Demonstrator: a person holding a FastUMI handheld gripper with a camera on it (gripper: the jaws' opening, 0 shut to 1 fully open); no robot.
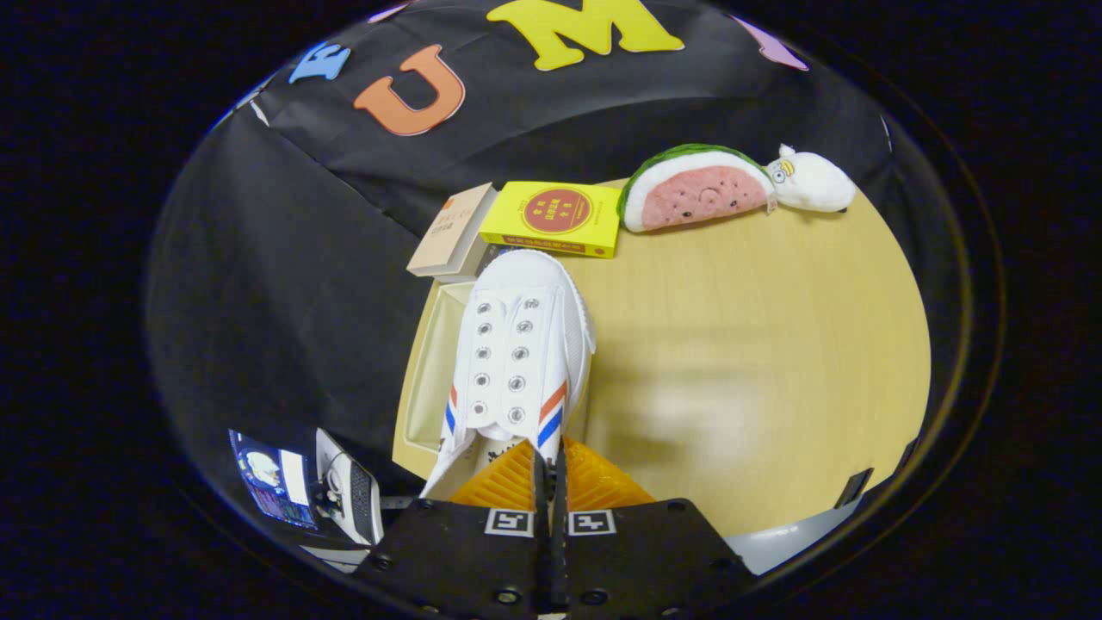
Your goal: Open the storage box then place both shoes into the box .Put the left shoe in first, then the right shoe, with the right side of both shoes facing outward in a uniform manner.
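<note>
The tongs (548, 469) are nearly closed, the two orange fingers (499, 486) almost meeting, and they appear to pinch a thin part of the white shoe (521, 344) at its heel end. The exact contact is hidden by the pads, so I cannot tell how much material is caught. The shoe hangs ahead of the fingers, toe pointing away, its eyelets up and red-and-blue stripes on both flanks.

Under and left of the shoe lies the open box (428, 379), at the left edge of the counter (775, 344). The shoe sits partly over the box's right wall, not squarely above the opening.

Risks, as I judge them: the grip is on an edge only, so the shoe could swing or slip out if tilted fast. Lowered from here, its sole may catch the right wall and tip onto the counter. It could also land with the wrong side outward. Which shoe this is I cannot tell.

Beyond the toe, two books (551, 220) lie close to the box's far end; pushing forward could knock them. Farther right at the far edge rest a watermelon plush (693, 189) and a white plush (814, 181), well clear.
</note>
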